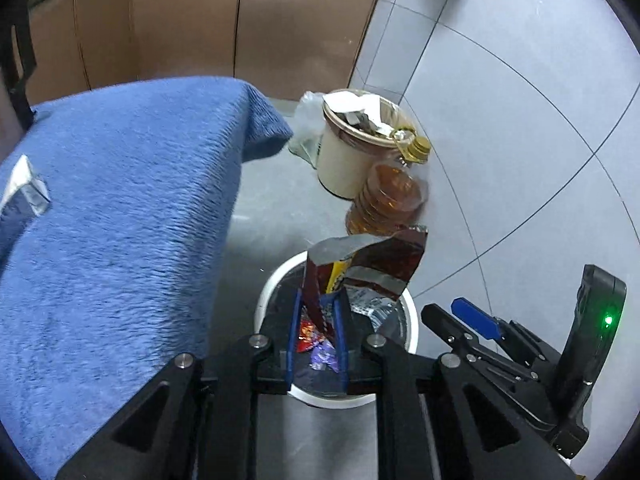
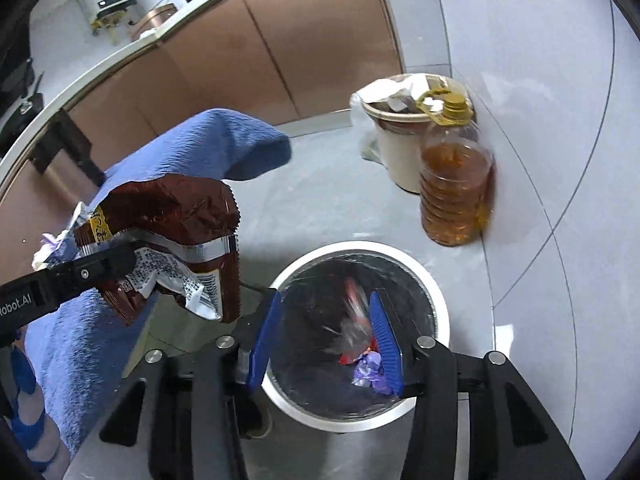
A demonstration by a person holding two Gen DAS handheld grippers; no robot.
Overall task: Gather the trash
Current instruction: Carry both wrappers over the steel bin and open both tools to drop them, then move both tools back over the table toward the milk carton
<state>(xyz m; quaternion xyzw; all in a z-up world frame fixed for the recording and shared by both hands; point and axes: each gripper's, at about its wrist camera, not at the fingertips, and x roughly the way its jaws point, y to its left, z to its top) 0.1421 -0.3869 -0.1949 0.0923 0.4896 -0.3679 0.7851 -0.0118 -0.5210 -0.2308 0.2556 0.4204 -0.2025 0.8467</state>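
My left gripper [image 1: 318, 312] is shut on a brown and silver snack wrapper [image 1: 368, 262] and holds it above the white-rimmed trash bin [image 1: 412, 320]. The same wrapper [image 2: 176, 236] shows at the left of the right wrist view, held to the left of the bin's white rim [image 2: 438, 304]. My right gripper [image 2: 326, 336] is open and empty over the bin's mouth. A blurred red wrapper [image 2: 356, 312] is between its fingers over the bin. Red and purple wrappers [image 2: 368, 364] lie inside the bin. A silver scrap [image 1: 28, 192] lies on the blue cloth [image 1: 120, 220].
A cream bucket [image 2: 396, 152] stuffed with trash and a bottle of amber oil [image 2: 454, 184] stand on the grey floor beyond the bin. The blue-covered table is to the left. Brown cabinets [image 2: 280, 52] run along the back.
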